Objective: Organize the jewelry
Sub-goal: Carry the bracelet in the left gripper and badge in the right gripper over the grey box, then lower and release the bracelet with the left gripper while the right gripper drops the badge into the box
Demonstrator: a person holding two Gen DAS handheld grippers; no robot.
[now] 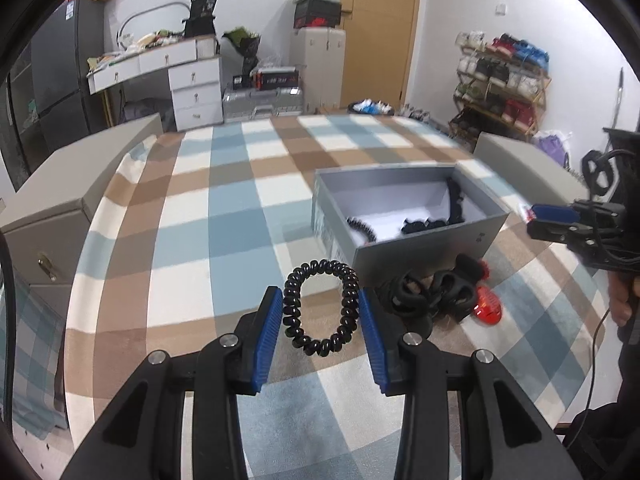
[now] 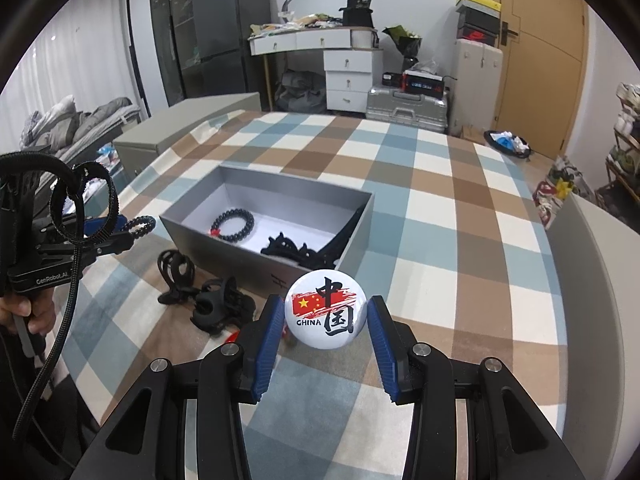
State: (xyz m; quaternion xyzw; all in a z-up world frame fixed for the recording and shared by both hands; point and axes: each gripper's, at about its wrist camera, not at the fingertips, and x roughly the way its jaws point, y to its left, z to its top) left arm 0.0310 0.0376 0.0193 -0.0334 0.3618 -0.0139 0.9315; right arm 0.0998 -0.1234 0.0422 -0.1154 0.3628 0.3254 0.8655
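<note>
In my left gripper (image 1: pixel 320 312) I hold a black spiral hair tie (image 1: pixel 320 307), its coil pinched at both sides between the blue pads (image 1: pixel 267 344), low in the centre of the left wrist view. In the right wrist view the same hair tie (image 2: pixel 140 226) sticks out of the left gripper (image 2: pixel 120 230) at the left edge of the frame, above my hand (image 2: pixel 28 314) on the grip.

My right gripper (image 2: pixel 326 312) holds a round white badge (image 2: pixel 325 309), printed with a red flag, black Chinese characters and the word CHINA; the pads press on its left and right edges, low in the centre of that frame. From the left wrist view the right gripper (image 1: pixel 554 220) shows only side-on at the right edge, and I cannot tell the badge there.

Just beyond both grippers stands an open grey box (image 2: pixel 224 240) with a white floor. Inside it lie a black bead bracelet (image 2: pixel 234 225) toward its left end and a dark lacy piece (image 2: pixel 292 252) toward its near wall, with a dark band running up the right inner wall.

On the cloth just beside the box's near wall lie black claw hair clips (image 2: pixel 204 296). In the left wrist view a red clip (image 1: pixel 488 310) lies to their right, at the lower right of the frame.

Everything rests on a checked cloth (image 1: pixel 200 220) of blue, brown and white squares. Grey padded blocks (image 1: pixel 80 176) flank the cloth on both sides. Behind, at the top of the frames, are a white desk with drawers (image 2: pixel 344 68), a silver case (image 2: pixel 406 106), a wooden door (image 1: pixel 376 32) and a shoe rack (image 1: pixel 500 84).
</note>
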